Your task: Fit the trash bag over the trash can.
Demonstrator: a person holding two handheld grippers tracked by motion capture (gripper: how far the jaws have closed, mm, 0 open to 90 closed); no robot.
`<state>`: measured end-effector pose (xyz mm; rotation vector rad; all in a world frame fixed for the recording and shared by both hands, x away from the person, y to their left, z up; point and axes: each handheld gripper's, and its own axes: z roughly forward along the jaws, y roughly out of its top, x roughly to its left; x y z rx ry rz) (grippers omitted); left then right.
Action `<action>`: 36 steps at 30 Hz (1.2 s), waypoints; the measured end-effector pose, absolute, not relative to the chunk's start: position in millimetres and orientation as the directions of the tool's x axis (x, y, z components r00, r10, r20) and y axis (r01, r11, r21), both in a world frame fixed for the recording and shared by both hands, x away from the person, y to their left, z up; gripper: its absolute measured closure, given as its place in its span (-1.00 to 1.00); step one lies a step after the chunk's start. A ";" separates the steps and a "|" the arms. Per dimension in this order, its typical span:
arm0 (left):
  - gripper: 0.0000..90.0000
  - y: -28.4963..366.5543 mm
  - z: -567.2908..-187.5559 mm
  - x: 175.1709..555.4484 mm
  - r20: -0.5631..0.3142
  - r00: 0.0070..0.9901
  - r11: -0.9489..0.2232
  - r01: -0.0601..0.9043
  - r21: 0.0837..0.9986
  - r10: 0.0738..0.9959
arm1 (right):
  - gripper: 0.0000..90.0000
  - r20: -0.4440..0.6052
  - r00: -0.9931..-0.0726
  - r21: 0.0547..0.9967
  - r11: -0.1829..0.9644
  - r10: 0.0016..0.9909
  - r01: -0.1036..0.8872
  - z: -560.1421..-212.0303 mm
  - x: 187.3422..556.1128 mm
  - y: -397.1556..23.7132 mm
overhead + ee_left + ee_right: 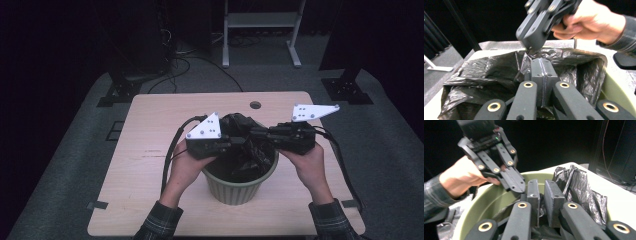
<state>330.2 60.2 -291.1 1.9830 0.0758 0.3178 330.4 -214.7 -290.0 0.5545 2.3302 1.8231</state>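
A pale green bin stands on the wooden table, with a black bag crumpled in its mouth. Both grippers meet tip to tip over the bin. My left gripper has its jaws pressed flat together, and a fold of the bag gathers at their tips. From the right gripper view, the left gripper points down inside the bin wall. My right gripper shows a narrow gap between its jaws, with bag film low in the gap and bunched over the rim beside it. In the left gripper view, the right gripper touches a raised bag fold.
A round cable hole sits near the table's far edge. Behind the table stand a white frame, black stands and loose cables on grey carpet. Each gripper's cable trails back over the table toward the person.
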 end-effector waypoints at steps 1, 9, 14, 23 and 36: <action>1.00 59.4 -290.3 331.2 0.189 0.962 -0.425 -0.090 0.901 0.196 | 0.76 0.120 -0.922 0.959 0.198 0.368 0.204 -287.7 328.5 -217.8; 1.00 53.4 -287.4 331.5 0.207 0.956 -0.440 -0.098 0.893 0.208 | 0.67 0.137 -0.933 0.957 0.200 0.333 0.212 -283.9 318.4 -220.5; 1.00 53.4 -288.0 332.0 0.203 0.957 -0.439 -0.094 0.893 0.208 | 0.59 0.151 -0.933 0.951 0.210 0.327 0.228 -288.2 319.0 -215.4; 1.00 61.6 -287.6 332.0 0.202 0.953 -0.436 -0.087 0.896 0.225 | 1.00 0.129 -0.931 0.941 0.254 0.341 0.224 -297.7 321.4 -205.4; 1.00 92.8 -285.4 335.3 0.196 0.937 -0.440 -0.052 0.897 0.289 | 1.00 0.114 -0.906 0.940 0.251 0.408 0.231 -298.4 320.3 -230.6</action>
